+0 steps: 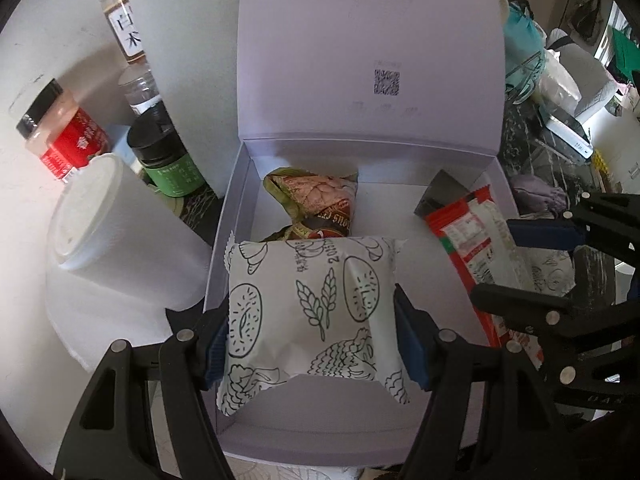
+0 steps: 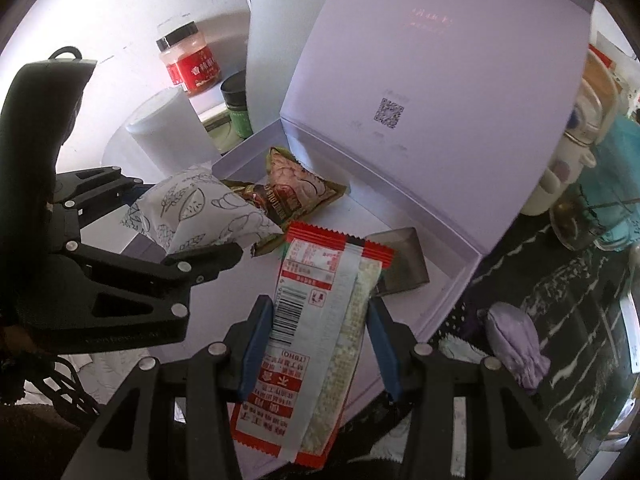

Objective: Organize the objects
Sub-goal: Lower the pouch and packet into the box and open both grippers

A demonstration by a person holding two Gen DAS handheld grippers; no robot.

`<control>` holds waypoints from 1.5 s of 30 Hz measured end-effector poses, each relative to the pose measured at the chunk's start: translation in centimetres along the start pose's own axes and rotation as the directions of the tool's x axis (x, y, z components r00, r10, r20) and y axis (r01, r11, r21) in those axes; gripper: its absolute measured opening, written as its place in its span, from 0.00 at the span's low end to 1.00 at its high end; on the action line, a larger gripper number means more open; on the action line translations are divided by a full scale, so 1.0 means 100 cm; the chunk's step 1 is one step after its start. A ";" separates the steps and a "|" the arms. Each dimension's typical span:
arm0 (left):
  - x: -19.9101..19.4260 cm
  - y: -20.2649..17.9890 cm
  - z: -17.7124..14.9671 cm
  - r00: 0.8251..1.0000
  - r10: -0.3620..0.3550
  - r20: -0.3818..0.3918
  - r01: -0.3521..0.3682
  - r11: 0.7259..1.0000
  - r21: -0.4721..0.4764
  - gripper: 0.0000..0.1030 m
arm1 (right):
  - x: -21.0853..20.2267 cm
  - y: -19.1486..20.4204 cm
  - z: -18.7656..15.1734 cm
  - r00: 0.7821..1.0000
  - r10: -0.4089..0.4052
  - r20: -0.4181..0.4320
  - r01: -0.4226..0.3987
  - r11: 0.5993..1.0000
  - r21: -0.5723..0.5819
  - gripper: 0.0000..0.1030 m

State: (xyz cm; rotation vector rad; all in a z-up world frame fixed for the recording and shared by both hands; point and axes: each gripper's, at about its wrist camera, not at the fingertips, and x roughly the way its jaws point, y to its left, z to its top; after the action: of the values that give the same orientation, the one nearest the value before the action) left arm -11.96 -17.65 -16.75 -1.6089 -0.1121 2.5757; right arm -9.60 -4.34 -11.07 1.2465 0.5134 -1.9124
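At the upper left of the left wrist view a red-labelled jar (image 1: 60,136), a dark green-labelled jar (image 1: 166,160) and a white lidded cup (image 1: 108,236) stand on the table just beside the open lavender box (image 1: 236,184), whose lid stands upright at the top centre. In the lower centre the left hand-held gripper (image 1: 312,328) pinches a white snack packet printed with wheat and bread drawings (image 1: 308,304) by its two side edges, so the packet's width spans the jaws and its flat face looks at the camera. It hangs over the near left part of the box floor, just in front of a green and brown wrapped snack (image 1: 316,204) already lying toward the back wall. Farther right, a grey foil packet (image 1: 440,192) lies on the floor of the box near its back right corner. At the lower centre of the right wrist view, the right hand-held gripper (image 2: 316,344) clamps a red-edged rice-cracker bar (image 2: 316,336) across its narrow width, with the bar's long axis running along the fingers toward the grey packet. Each packet sits directly between its own pads, over its own half of the box. I judge the deciding relation to be the bare floor below each one: the left packet has open space beneath it, while the bar's far end is close to the grey packet.
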 end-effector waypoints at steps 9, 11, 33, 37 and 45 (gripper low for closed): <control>0.027 0.005 0.006 0.999 -0.007 -0.038 0.007 1.000 0.005 0.66 | 0.021 -0.003 0.009 1.000 0.018 -0.025 -0.018 1.000 -0.012 0.47; 0.033 0.005 0.006 0.998 -0.009 -0.055 0.009 1.000 0.001 0.66 | 0.026 -0.003 0.011 0.999 0.022 -0.031 -0.022 1.000 -0.012 0.47; 0.031 -0.017 0.013 0.993 0.065 -0.096 -0.071 0.996 -0.058 0.72 | 0.010 -0.002 0.009 0.999 -0.044 -0.003 0.043 0.997 -0.061 0.60; 0.017 -0.029 0.014 0.995 0.066 -0.074 -0.070 0.996 -0.057 0.72 | -0.003 -0.006 0.005 0.998 -0.057 0.018 0.057 0.998 -0.038 0.60; -0.032 -0.027 0.006 0.998 0.063 -0.024 -0.064 0.995 -0.077 0.72 | -0.038 -0.010 -0.011 0.994 -0.084 0.069 0.085 0.996 -0.022 0.60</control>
State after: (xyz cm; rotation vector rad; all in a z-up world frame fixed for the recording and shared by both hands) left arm -11.01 -15.39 -13.33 -1.6927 -0.1634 2.6313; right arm -8.97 -1.46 -8.19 1.1555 0.5605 -2.0059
